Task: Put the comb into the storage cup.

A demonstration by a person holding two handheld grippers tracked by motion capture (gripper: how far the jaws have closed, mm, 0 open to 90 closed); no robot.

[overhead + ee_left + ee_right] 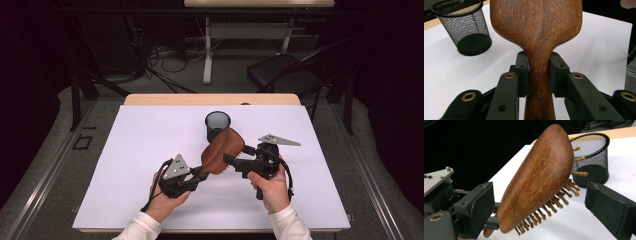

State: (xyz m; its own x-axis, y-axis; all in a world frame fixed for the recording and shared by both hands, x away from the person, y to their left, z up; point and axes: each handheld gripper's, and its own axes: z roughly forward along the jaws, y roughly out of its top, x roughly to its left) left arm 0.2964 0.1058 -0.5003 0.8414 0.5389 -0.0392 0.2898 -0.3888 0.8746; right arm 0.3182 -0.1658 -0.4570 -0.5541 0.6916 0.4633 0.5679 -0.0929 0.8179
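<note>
Left claw point(200, 175) first: narrow, clamped on neck of brush point(222, 150), both pads pressing on the wood where handle widens into head. Seen well in left gripper view, with the neck straight between the jaws.

Right claw point(232, 161): wide, not gripping. In right gripper view, standing around the brush head, one jaw near the smooth back, other jaw clearly apart on the bristle side. No pad touching the wood there.

Place of brush: held in the air above the table point(150, 150), not resting on it. Long axis in high view from about 7 o'clock, at the handle, up to about 1 o'clock, at the head. Bristles turned toward 4 o'clock and a little down, back turned toward 10 o'clock.

Cup point(217, 120) upright at 12 o'clock from the brush head, just beyond it; whether touching, cannot tell.

Key relation for next move: head lying directly between the right jaws, with right claw coming from 3 o'clock across the long axis. Probably only closing needed to take it, no further reaching. Closing on the bristles maybe not firm; a grip on the edges of the head probably safer.
</note>
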